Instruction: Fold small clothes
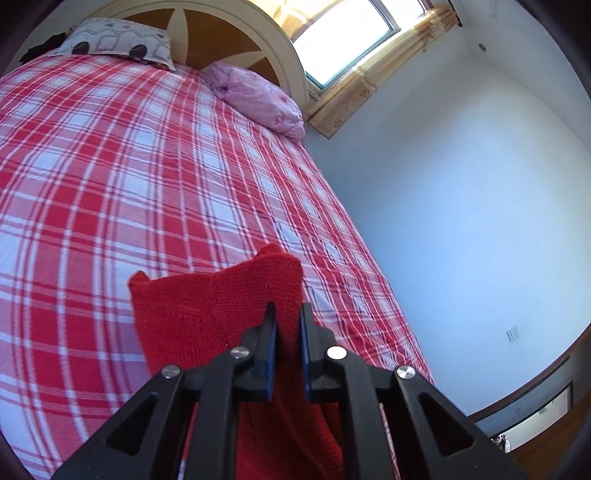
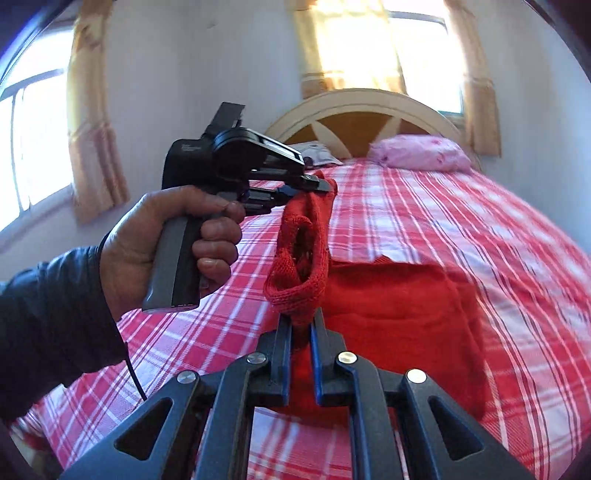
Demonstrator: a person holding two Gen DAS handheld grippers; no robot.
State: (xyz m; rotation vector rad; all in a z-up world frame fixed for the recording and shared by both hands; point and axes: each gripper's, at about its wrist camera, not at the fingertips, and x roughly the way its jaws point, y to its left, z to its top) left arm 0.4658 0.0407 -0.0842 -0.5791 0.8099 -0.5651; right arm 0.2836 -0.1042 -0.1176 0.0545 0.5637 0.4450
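No readable text in either view. Only candidate: a faint pale marking on the black plastic body of the handheld left gripper (image 2: 317, 185) in the right wrist view, possibly a brand print, too small and blurred to make out. Nothing else carries labels or numbers.

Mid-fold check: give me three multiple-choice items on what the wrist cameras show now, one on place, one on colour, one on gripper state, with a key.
1. The pink pillow lies:
A. by the headboard
B. on the floor
C. at the bed's foot

2. The garment is:
A. blue
B. red
C. white

3. The left gripper is:
A. open, empty
B. resting on the bed
C. shut on the garment

Key: 1 A, it sits against the headboard under the window; 2 B, red knit in both views; 3 C, the knit hangs from its tips.
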